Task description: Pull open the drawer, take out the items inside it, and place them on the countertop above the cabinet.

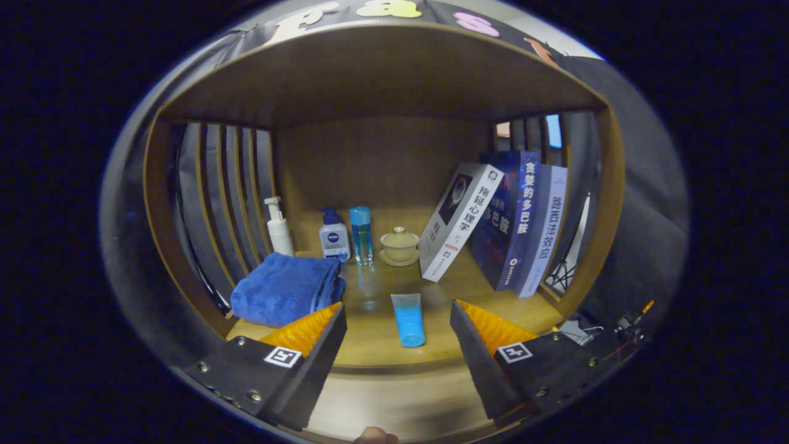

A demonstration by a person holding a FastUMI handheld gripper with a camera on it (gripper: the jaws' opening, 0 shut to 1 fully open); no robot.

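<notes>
My gripper (397, 336) is open, its fingers spread wide with nothing pressed between them. A small blue tube (408, 319) lies flat on the wooden countertop (376, 345), between and just ahead of the fingertips, touching neither. The countertop sits inside a wooden shelf unit with a roof board overhead. Below the countertop's front edge a wooden front panel (400, 404) shows between the fingers; I cannot tell if it is the drawer.
A folded blue towel (283, 288) lies ahead of the left finger. At the back stand a white pump bottle (278, 228), a white bottle with a blue cap (334, 236), a blue bottle (361, 234) and a lidded cup (399, 245). Three books (499, 219) lean at the right. Slatted side walls close both sides.
</notes>
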